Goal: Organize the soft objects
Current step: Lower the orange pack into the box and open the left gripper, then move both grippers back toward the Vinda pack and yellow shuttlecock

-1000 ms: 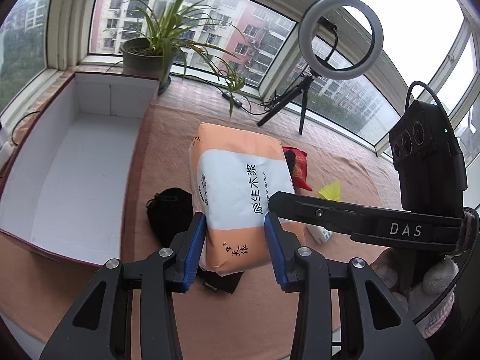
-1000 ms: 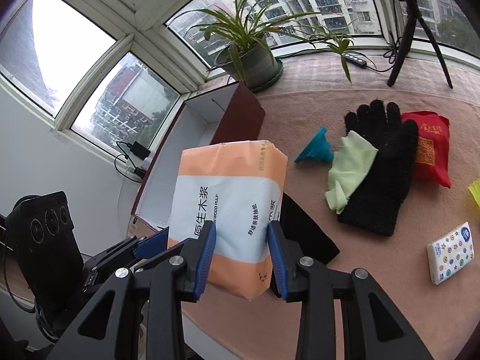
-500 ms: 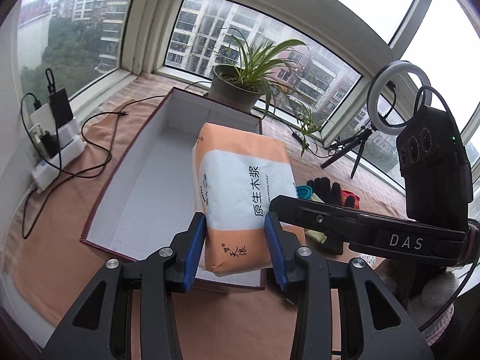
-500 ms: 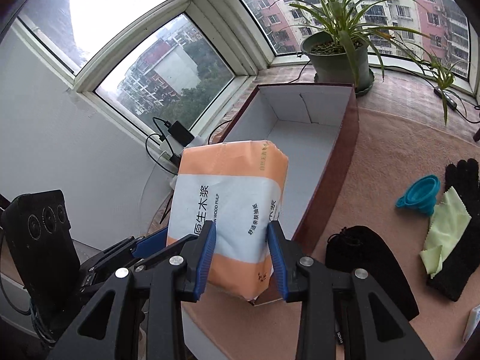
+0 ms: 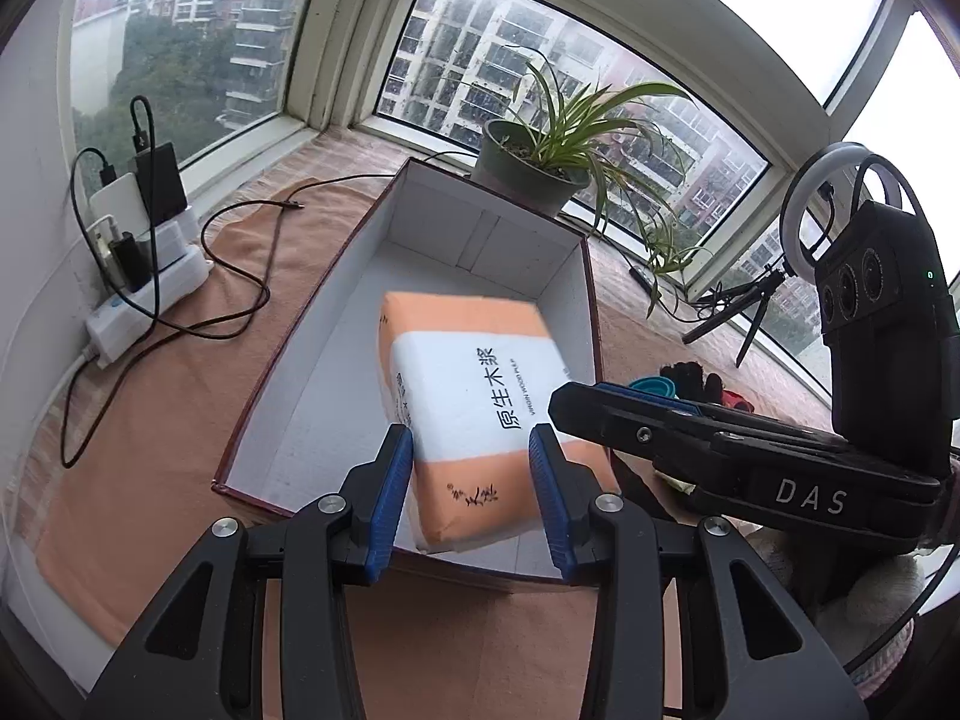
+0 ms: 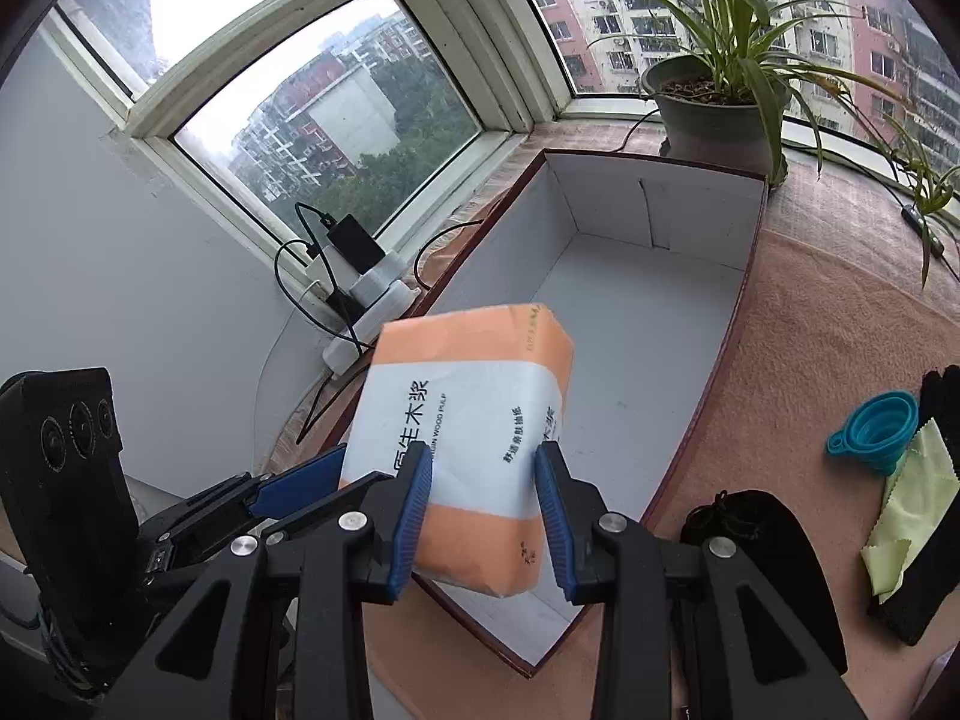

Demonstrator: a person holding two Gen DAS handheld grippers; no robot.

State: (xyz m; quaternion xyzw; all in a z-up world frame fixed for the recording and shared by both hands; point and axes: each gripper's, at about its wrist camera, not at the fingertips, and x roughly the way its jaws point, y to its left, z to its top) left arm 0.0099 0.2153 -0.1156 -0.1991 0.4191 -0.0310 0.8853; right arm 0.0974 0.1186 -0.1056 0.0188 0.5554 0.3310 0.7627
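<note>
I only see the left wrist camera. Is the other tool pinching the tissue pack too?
Observer: Yes, the right tool has both pads pressed on the pack.
Operator: What's hiding behind that tool?
Observer: A black pouch lies right beside the box.
Operator: Anything else soft over there?
Observer: A green cloth lies over the black glove, next to a blue funnel.
</note>
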